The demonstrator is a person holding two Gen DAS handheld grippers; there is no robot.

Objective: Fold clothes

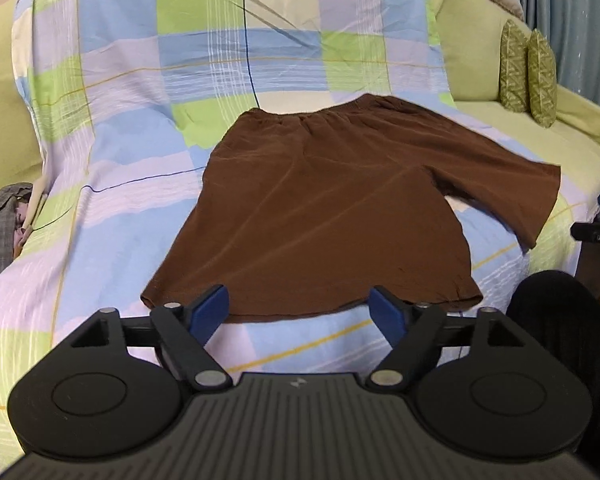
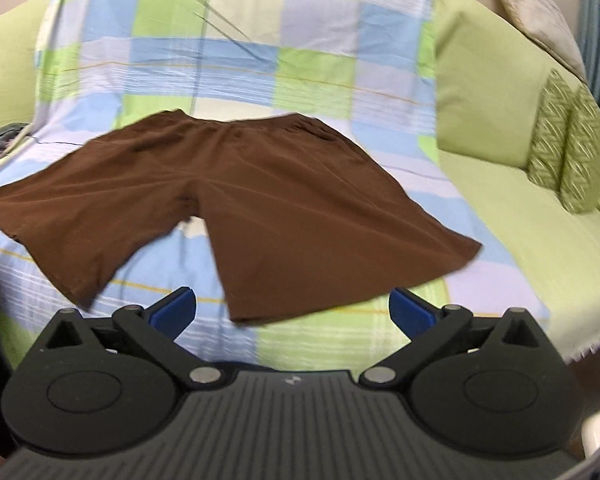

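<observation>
A pair of brown shorts [image 1: 320, 208] lies spread flat on a checked blue, green and lilac sheet [image 1: 148, 80], waistband at the far side, both legs pointing toward me. My left gripper [image 1: 300, 308] is open and empty, just in front of the hem of the left leg. The shorts also show in the right wrist view [image 2: 284, 200]. My right gripper [image 2: 292, 308] is open and empty, just in front of the hem of the right leg. The right gripper's edge shows at the right of the left wrist view [image 1: 596, 228].
The sheet [image 2: 260, 40] covers a light green sofa [image 2: 540, 248]. Two patterned green cushions [image 1: 528, 72] stand at the right, also in the right wrist view [image 2: 564, 156]. A beige pillow [image 2: 540, 16] lies on the backrest. Grey clothing [image 1: 0, 232] is piled at the left.
</observation>
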